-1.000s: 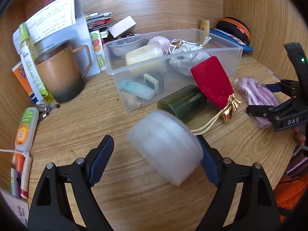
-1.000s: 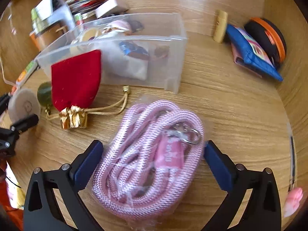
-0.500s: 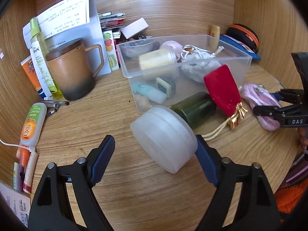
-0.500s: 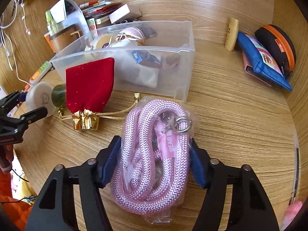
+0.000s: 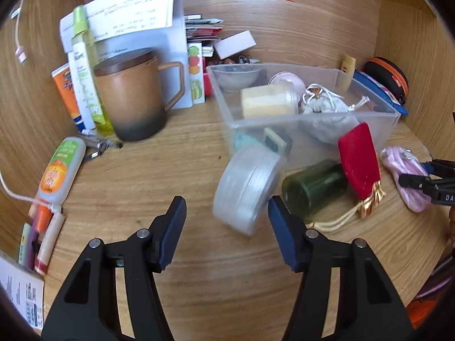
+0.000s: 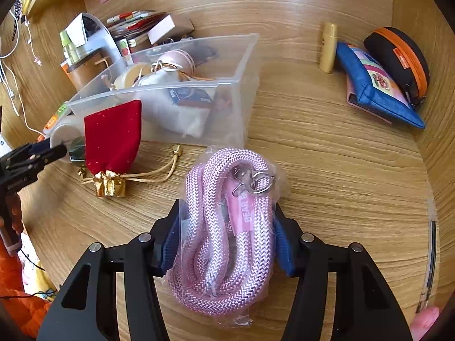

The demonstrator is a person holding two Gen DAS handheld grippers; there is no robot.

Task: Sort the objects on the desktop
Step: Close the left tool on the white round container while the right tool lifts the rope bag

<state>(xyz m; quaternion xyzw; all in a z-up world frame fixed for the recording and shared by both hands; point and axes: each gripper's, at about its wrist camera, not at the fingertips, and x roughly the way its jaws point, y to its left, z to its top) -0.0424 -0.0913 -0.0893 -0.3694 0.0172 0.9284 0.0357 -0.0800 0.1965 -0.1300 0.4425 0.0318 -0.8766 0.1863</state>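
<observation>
My right gripper (image 6: 226, 238) is shut on a bagged pink rope (image 6: 227, 227), holding it above the desk just in front of the clear plastic bin (image 6: 241, 65). My left gripper (image 5: 227, 218) is open. A round frosted white jar (image 5: 246, 187) tilts against the bin's front wall (image 5: 256, 130), beyond my fingertips and off to the right, apart from both pads. A green jar (image 5: 312, 187) and a red velvet pouch (image 5: 359, 162) lie beside it. The pink rope also shows at the right in the left wrist view (image 5: 403, 176).
A brown mug (image 5: 130, 96), bottles and tubes (image 5: 61, 170) and papers stand at the left. A blue pouch (image 6: 375, 85), an orange-trimmed black case (image 6: 401, 56) and a small gold tube (image 6: 328, 47) lie at the back right. The bin holds several small items.
My right gripper closed on the pink rope and lifted it. The white jar left my left gripper's jaws and now leans on the bin; the left gripper pulled back and narrowed.
</observation>
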